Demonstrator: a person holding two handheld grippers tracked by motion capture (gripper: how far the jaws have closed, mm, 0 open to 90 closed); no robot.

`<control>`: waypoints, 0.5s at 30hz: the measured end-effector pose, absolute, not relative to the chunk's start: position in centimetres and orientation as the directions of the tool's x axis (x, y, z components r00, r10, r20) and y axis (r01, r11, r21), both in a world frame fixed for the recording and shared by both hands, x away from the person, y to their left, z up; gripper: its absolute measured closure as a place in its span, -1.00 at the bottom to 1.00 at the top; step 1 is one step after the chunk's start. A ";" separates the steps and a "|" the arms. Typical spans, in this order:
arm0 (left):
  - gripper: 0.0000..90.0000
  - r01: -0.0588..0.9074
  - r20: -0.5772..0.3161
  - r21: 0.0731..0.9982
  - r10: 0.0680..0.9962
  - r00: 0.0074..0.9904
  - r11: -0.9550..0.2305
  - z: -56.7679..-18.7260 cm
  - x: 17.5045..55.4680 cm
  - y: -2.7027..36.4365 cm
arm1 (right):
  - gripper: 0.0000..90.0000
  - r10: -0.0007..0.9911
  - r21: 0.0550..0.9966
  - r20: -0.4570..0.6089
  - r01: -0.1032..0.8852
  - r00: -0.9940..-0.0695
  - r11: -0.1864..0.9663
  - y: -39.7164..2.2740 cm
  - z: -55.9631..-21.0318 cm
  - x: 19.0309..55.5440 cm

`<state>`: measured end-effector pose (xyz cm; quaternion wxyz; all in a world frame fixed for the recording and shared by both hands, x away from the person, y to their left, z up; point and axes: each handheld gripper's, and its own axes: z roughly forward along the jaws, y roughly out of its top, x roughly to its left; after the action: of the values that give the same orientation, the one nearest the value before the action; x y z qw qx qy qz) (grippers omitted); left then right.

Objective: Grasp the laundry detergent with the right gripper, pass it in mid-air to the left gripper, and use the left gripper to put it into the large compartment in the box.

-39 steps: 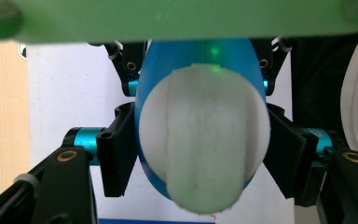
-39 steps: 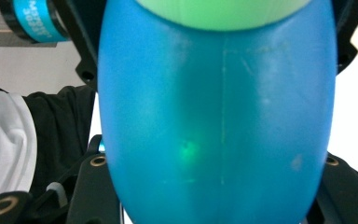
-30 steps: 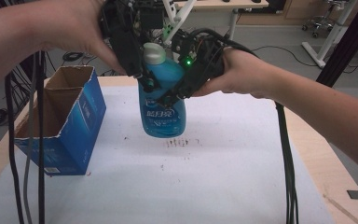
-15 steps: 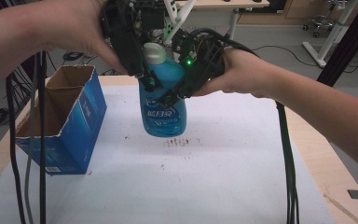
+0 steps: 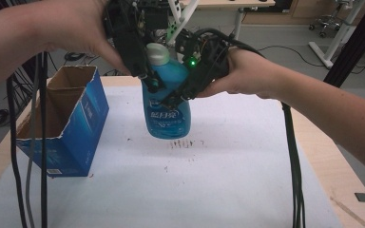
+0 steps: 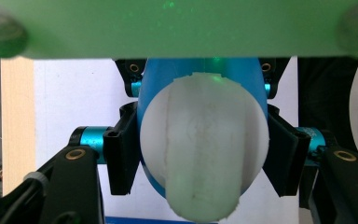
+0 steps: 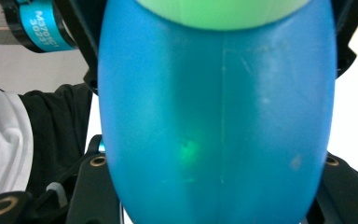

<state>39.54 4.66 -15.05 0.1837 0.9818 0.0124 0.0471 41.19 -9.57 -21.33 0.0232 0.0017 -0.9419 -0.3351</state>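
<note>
Above the white-covered counter (image 5: 247, 190), the left tool (image 5: 145, 78) is clamped on the neck of a blue bottle (image 5: 167, 107), its jaws having just finished closing in beneath the pale cap (image 5: 158, 53); the left gripper view looks straight down on that cap (image 6: 204, 144), with a black pad pressed against the bottle on either side. The right tool (image 5: 183, 97) comes in from the opposite side and is clamped across the bottle's body, a small green light glowing on its housing, and in the right gripper view the blue bottle (image 7: 216, 116) stands close between the two jaws. Both tools are held in a person's hands, whose forearms reach in from the left and right edges of the high view, black cables trailing down from each. The bottle hangs upright, lifted clear of the counter, over a cluster of small dark marks (image 5: 183, 144) on the white cover. Off to the left, well apart from the bottle, an open blue cardboard box (image 5: 64, 128) stands on the counter with its top flaps raised.
</note>
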 end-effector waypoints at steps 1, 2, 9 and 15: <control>-0.16 0.005 0.089 0.360 0.040 0.995 -0.933 -15.0 39.6 4.7 | 0.02 -0.020 0.632 0.040 0.010 -0.999 0.775 -9.6 -21.4 41.2; -0.16 0.005 0.089 0.360 0.040 0.995 -0.933 -15.0 39.6 4.7 | 0.02 -0.020 0.632 0.040 0.010 -0.999 0.775 -9.6 -21.4 41.2; -0.15 0.011 0.084 0.371 0.046 0.995 -0.929 -15.0 39.6 4.7 | 0.01 -0.025 0.634 0.046 0.010 -0.999 0.773 -9.5 -21.4 41.3; -0.15 0.020 0.070 0.374 0.049 0.996 -0.927 -15.0 39.6 4.7 | -0.03 -0.033 0.634 0.058 0.011 -0.998 0.773 -9.4 -21.5 41.3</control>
<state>39.59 4.72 -15.00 0.1901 0.9808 0.0175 0.0391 41.31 -9.45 -21.47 0.0332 0.0058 -0.9410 -0.3367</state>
